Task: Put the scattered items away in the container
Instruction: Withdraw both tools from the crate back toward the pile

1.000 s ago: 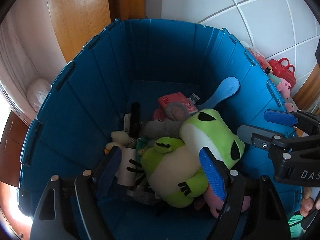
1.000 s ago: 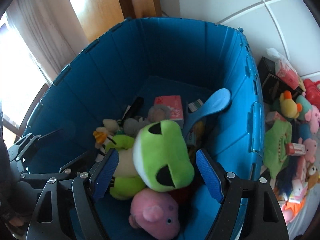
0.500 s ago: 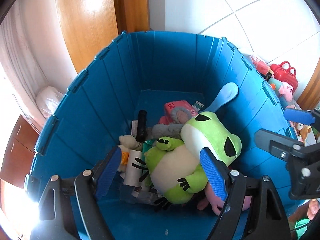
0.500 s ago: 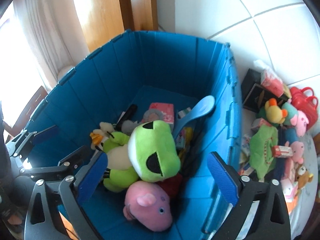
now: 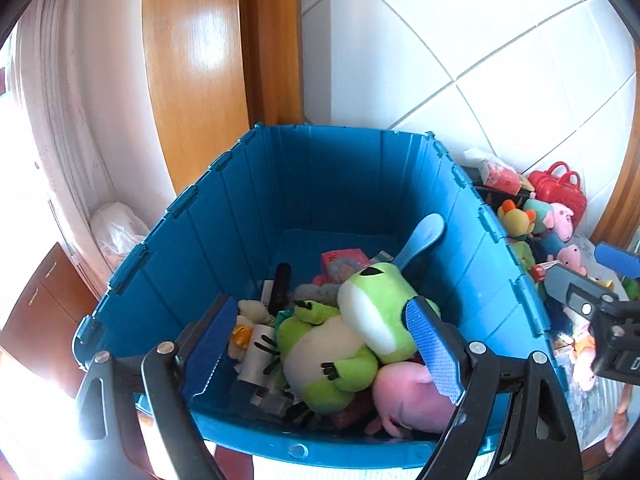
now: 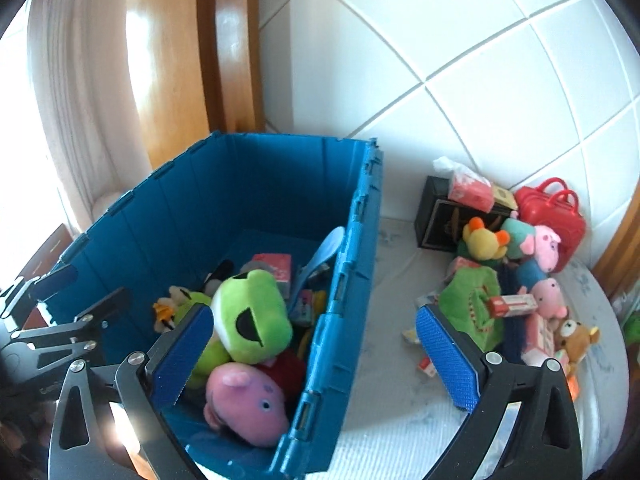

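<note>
The blue crate (image 5: 352, 184) holds a green frog plush (image 5: 340, 344), a pink pig plush (image 5: 408, 396), a light blue paddle (image 5: 424, 236) and several small items. My left gripper (image 5: 322, 346) hovers above the crate's near end. Its jaws are opening and its pads touch nothing; the frog lies below them. My right gripper (image 6: 314, 356) is open and empty, straddling the crate's right wall (image 6: 352, 280). The frog (image 6: 252, 316) and pig (image 6: 244, 396) lie loose inside. Scattered toys (image 6: 520, 280) lie on the white surface to the right of the crate.
The pile outside the crate includes a red bag (image 6: 552, 208), a black box (image 6: 444, 216), a yellow duck plush (image 6: 484, 240) and a green pouch (image 6: 472, 300). A tiled wall stands behind, with a wooden frame and a curtain at the left. A bare white surface (image 6: 392, 400) lies between crate and pile.
Both grippers have pulled back and up from inside the crate. The right one spread wider and swung right across the crate wall. The frog stays in the crate.
</note>
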`<state>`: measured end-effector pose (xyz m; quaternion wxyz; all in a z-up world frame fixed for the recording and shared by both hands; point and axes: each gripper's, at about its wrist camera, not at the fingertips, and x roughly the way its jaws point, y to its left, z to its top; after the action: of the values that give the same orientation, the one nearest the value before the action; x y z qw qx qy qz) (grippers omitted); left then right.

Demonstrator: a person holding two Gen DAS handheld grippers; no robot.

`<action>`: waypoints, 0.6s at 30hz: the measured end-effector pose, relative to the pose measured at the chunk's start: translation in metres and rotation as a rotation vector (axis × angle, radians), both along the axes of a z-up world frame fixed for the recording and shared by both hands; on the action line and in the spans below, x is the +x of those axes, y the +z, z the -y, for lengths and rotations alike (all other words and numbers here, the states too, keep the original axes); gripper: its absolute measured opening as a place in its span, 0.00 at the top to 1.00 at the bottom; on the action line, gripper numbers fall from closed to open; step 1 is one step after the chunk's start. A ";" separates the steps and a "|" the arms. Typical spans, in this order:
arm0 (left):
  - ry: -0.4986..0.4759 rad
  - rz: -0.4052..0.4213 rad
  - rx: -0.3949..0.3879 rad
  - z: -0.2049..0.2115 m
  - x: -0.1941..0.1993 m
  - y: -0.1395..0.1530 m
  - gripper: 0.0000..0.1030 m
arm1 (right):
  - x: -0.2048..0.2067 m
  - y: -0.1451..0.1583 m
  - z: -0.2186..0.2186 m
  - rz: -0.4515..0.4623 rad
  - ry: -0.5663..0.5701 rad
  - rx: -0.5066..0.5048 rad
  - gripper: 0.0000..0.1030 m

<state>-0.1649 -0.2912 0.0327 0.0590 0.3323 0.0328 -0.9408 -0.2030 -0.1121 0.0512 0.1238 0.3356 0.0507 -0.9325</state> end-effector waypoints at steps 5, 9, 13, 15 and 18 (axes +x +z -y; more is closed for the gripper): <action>-0.018 -0.060 -0.048 -0.039 0.012 0.008 0.16 | 0.014 -0.007 -0.034 -0.014 -0.048 -0.026 0.00; -0.066 -0.093 -0.061 -0.078 0.017 0.015 0.16 | 0.022 -0.010 -0.074 -0.013 -0.075 -0.073 0.00; -0.091 -0.141 -0.079 -0.124 0.021 0.017 0.16 | 0.029 -0.016 -0.125 -0.018 -0.111 -0.112 0.00; -0.112 -0.166 -0.092 -0.154 0.024 0.017 0.16 | 0.033 -0.018 -0.155 -0.027 -0.132 -0.118 0.00; -0.125 -0.147 -0.081 -0.202 0.020 0.011 0.16 | 0.037 -0.024 -0.209 -0.037 -0.171 -0.123 0.00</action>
<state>-0.1451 -0.0893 0.0438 0.0109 0.2612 -0.0218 -0.9650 -0.1655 0.0972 0.0277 0.0629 0.3133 -0.0331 -0.9470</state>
